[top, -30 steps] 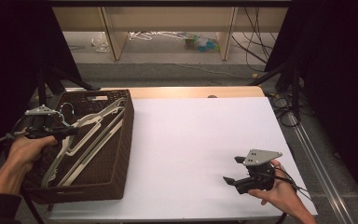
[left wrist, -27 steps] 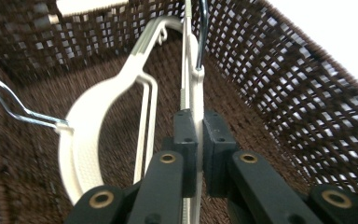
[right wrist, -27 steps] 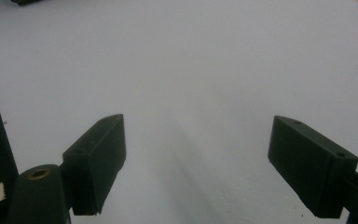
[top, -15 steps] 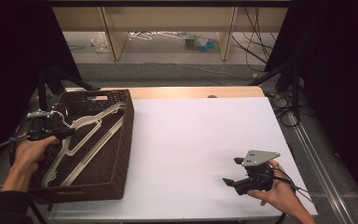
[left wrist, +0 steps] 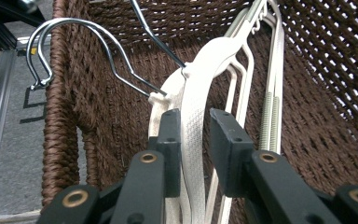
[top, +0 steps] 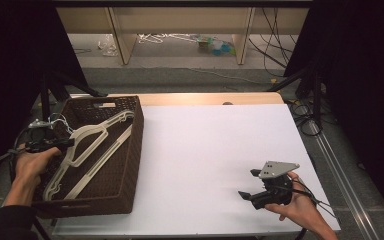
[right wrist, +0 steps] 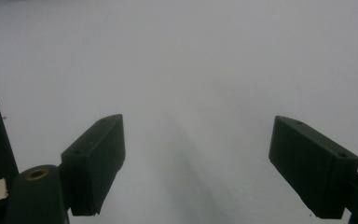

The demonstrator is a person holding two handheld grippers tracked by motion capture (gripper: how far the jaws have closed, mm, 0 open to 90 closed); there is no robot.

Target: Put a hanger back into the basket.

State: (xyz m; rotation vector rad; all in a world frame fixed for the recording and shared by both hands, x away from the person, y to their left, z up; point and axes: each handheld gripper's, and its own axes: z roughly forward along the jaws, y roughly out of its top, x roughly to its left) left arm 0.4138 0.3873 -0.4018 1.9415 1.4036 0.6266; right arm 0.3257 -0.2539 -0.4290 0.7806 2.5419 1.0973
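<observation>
While the left gripper straddles a white hanger inside the wicker basket at nine o'clock, its jaws, just opening, are slackened around the neck; the right gripper, spread empty, is parked at five o'clock.

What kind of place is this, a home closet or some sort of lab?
Probably a lab or recording workspace, not a home. A plain white table stands between black curtains, loose cables trail over the floor behind it, and a person works hand-held tools over a basket of hangers.
</observation>
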